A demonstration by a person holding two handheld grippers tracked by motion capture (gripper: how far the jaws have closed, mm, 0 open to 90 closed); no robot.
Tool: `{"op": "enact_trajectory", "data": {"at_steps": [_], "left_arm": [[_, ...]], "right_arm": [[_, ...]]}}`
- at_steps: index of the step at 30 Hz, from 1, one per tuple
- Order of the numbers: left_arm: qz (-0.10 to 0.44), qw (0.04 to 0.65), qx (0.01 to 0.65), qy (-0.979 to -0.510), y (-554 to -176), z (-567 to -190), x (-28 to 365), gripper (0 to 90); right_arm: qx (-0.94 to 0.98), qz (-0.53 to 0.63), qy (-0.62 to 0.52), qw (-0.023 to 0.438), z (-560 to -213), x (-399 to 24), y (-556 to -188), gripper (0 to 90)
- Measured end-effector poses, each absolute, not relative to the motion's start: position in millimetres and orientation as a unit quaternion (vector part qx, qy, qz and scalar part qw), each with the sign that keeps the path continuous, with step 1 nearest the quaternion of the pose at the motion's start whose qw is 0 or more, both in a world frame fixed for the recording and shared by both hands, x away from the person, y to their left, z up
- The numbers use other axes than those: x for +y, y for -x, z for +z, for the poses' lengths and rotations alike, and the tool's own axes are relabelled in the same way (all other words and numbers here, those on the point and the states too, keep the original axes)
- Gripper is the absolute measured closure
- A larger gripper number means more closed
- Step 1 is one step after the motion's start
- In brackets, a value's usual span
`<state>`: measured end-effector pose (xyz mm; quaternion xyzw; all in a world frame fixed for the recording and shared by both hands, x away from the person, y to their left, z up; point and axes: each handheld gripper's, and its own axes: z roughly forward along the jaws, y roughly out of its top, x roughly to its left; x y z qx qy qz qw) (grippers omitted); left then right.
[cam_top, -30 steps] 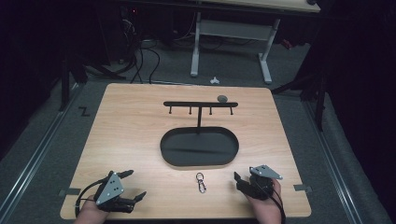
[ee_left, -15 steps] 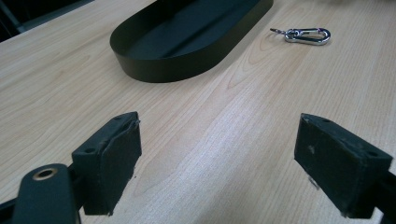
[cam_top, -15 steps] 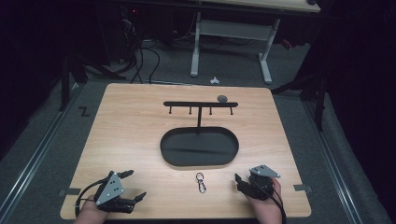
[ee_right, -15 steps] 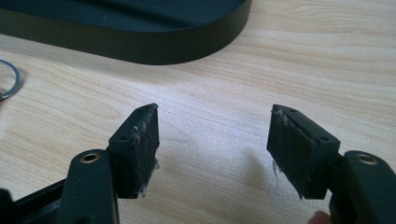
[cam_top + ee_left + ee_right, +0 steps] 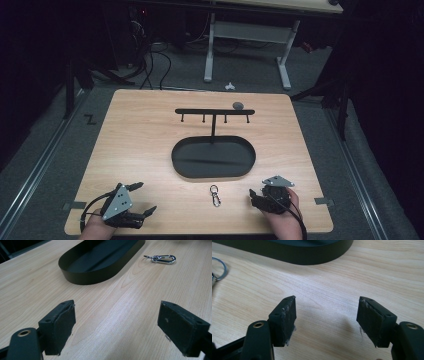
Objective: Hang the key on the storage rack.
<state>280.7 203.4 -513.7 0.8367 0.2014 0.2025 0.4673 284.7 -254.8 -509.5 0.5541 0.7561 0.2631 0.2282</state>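
Both hands rest low at the near edge of the table [image 5: 150, 130], knuckles up, each gripper held almost level and aimed forward across the wood. The left gripper [image 5: 141, 199] has its jaws spread wide with nothing between them. The right gripper [image 5: 255, 197] has jaws that have just been opening a little further, bare table between them. The snap hook [image 5: 215, 195] lies flat ahead and right of the left jaws, just left of the right jaws. The black tray [image 5: 213, 158] sits beyond both.

Jaws stand wide apart at the bottom over bare worktop [image 5: 105, 322]; tray [image 5: 100, 262] upper middle, clip [image 5: 162, 258] upper right.
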Motion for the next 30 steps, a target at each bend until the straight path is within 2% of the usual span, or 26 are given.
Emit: {"op": "enact_trajectory", "data": {"at_steps": [9,21,30], "left_arm": [[0.205,0.467,0.198,-0.837,-279,-513,204,15.3],[0.207,0.467,0.197,-0.837,-278,-513,204,15.3],[0.207,0.465,0.199,-0.838,-278,-513,204,15.3]], "right_arm": [[0.767,0.243,-0.556,0.210,-498,-253,-291,27.4],[0.805,0.174,-0.540,0.173,-492,-249,-299,26.5],[0.840,0.110,-0.512,0.145,-491,-230,-304,26.8]]}}
